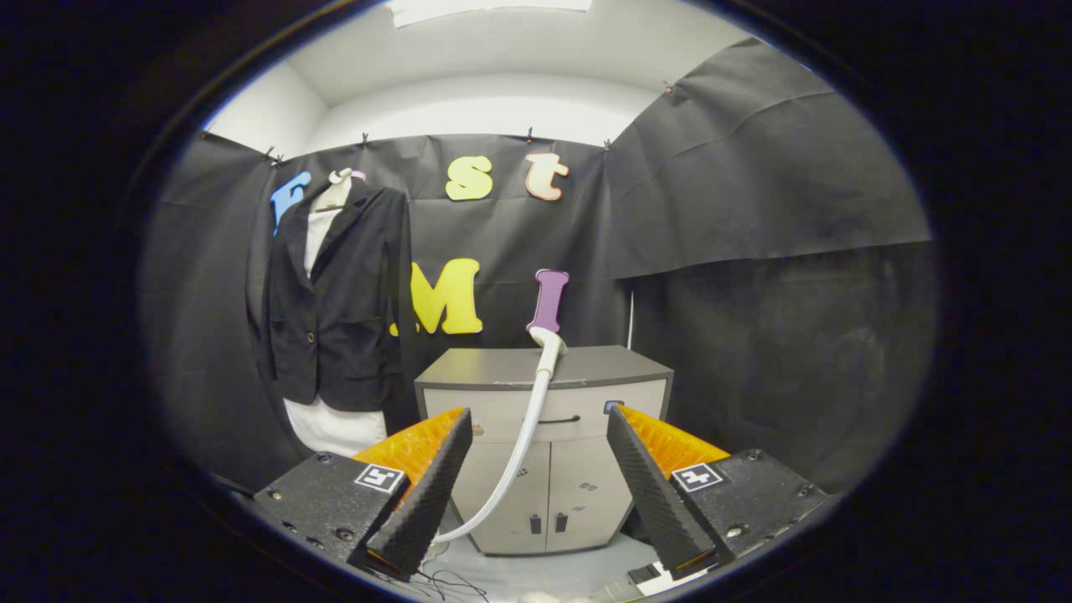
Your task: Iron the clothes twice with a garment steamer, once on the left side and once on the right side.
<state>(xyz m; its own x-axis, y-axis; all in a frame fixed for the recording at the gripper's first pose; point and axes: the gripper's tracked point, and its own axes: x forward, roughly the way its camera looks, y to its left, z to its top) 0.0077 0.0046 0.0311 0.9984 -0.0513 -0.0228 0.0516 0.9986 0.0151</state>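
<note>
- Black cloth walls (754, 209) close in the booth, with a white ceiling above them and a pale floor below.
- Against the back wall stands a low grey cabinet (544, 452) with a dark flat top, a drawer with a thin dark handle, and two doors beneath; it sits at about 12 o'clock from the jaws, well beyond them.
- On the cabinet's top, toward its right half, rests the white head of the garment steamer (548, 339); its long white hose (523, 440) curves down across the cabinet front to the floor, passing through the gap between the fingers.
- A black blazer over a white shirt (335, 310) hangs on a pale hanger against the wall at about 10 o'clock, just left of the cabinet, its white hem showing below the jacket.
- The gripper (536, 486), with orange-and-black ribbed fingers (427, 494), is held low, its jaws spread wide apart with nothing between them but the distant hose; they touch nothing.
- Thin dark cables lie on the floor just under the left finger.
</note>
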